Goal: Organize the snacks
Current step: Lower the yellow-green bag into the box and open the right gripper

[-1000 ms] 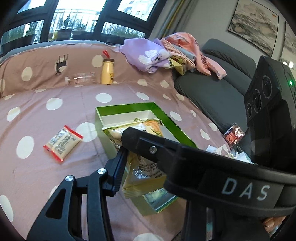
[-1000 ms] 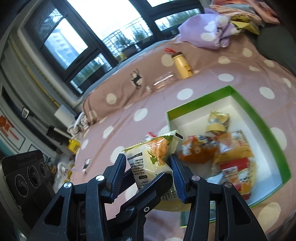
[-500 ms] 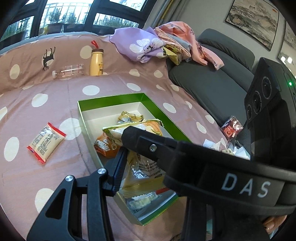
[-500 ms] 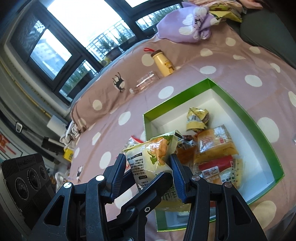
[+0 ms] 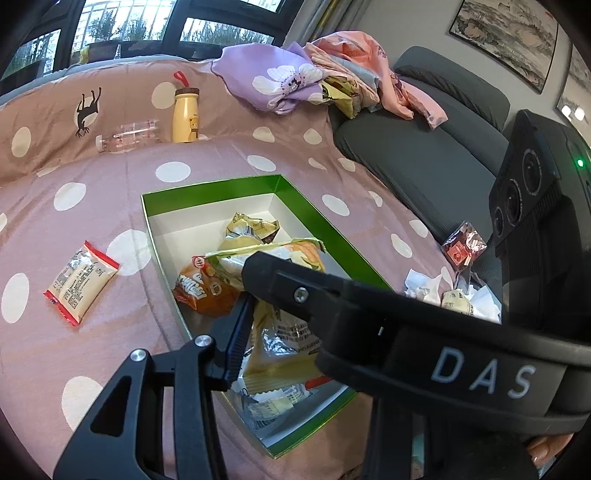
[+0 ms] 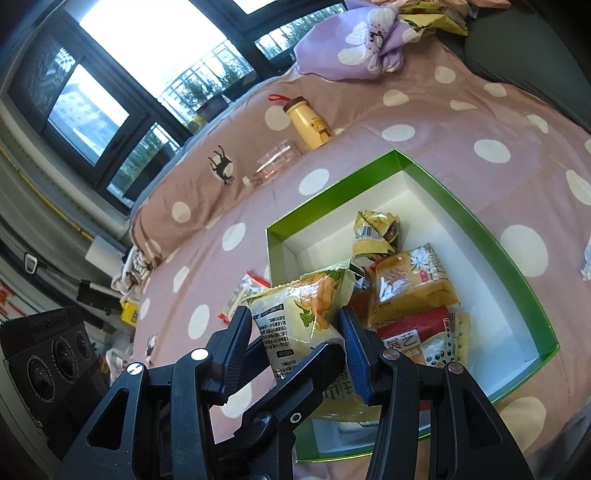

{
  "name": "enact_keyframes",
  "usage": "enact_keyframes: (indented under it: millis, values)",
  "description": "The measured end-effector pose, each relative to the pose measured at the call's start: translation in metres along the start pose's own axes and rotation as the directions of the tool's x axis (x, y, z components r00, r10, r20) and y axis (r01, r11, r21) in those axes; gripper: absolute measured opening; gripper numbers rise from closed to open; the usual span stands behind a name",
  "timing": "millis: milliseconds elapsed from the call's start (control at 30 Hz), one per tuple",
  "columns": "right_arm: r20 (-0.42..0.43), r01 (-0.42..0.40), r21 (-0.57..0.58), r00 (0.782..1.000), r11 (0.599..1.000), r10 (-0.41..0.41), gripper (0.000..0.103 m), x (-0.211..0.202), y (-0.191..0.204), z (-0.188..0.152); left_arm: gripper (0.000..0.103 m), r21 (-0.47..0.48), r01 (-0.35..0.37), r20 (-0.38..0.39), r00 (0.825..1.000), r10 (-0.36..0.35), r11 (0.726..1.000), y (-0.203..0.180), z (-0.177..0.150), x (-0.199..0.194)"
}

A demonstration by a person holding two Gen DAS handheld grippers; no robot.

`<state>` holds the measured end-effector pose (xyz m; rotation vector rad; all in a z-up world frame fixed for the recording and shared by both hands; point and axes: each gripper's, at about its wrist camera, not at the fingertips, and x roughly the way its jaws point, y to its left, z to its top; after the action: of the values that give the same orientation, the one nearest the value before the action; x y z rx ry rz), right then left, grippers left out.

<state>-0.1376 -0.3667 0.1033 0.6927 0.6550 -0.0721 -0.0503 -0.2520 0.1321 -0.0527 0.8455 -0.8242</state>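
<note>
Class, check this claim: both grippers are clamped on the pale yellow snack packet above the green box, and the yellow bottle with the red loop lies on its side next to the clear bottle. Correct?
One detail is wrong. The yellow bottle stands upright; only the clear bottle lies on its side, as the left wrist view shows. The left gripper and right gripper do clamp the pale yellow snack packet above the green box.

- A home living room: grey sofa (image 5: 424, 155), framed paintings (image 5: 506, 33) on the wall.
- Dotted pink cover (image 5: 92, 199), heaped clothes (image 5: 332, 77), big windows (image 6: 147, 48).
</note>
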Motion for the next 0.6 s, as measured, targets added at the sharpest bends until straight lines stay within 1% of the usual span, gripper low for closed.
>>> enact_keyframes:
  millis: [600]
  values:
    - [-0.032,0.019,0.041,0.999,0.999,-0.017,0.052,0.008,-0.013,0.004,0.041,-0.011,0.011,-0.053,0.999,-0.012,1.0,0.0,0.002,0.016]
